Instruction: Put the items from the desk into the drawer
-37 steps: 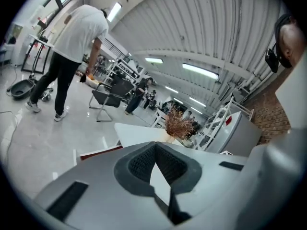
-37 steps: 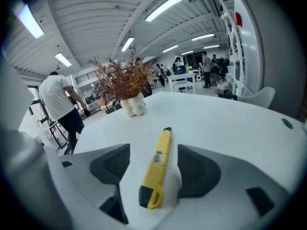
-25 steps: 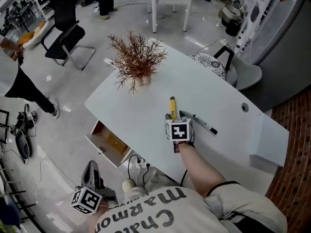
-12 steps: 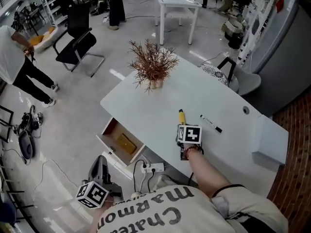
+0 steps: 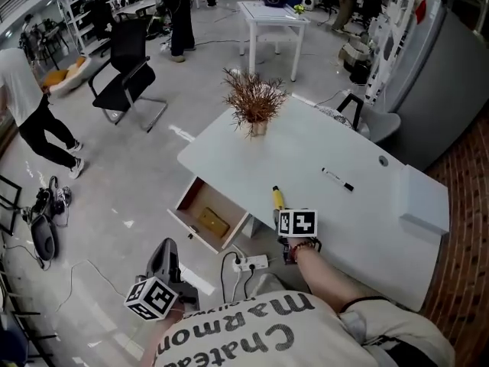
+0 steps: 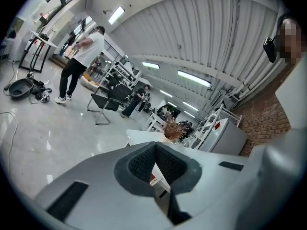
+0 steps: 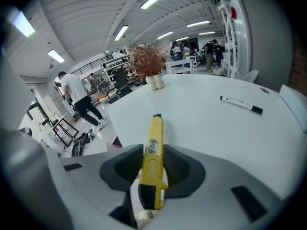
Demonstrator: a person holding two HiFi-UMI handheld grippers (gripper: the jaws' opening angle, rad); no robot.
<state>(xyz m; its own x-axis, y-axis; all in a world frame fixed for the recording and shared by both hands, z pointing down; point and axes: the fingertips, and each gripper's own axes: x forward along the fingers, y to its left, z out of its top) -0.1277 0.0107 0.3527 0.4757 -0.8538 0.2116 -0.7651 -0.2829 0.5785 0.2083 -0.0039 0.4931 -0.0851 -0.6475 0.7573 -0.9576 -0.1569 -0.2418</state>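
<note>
Pinching a yellow cutter point(image 7: 152, 145), jaws just closed, right gripper point(image 7: 153, 169) hangs over white desk point(image 5: 336, 220); left gripper point(image 6: 154, 163), pressed together, over floor point(image 5: 130, 197).

The right tool point(image 7: 152, 163) has just closed its jaws on the cutter point(image 5: 277, 198) and carried it away from the marker point(image 5: 337, 180), now well apart, to the bench point(image 5: 328, 220) edge near the drawer point(image 5: 200, 205); the left tool point(image 6: 154, 164) has shifted a little; the head view has swung, so the plant point(image 5: 255, 102) sits further right; the person point(image 5: 27, 105) at far left has walked on.
</note>
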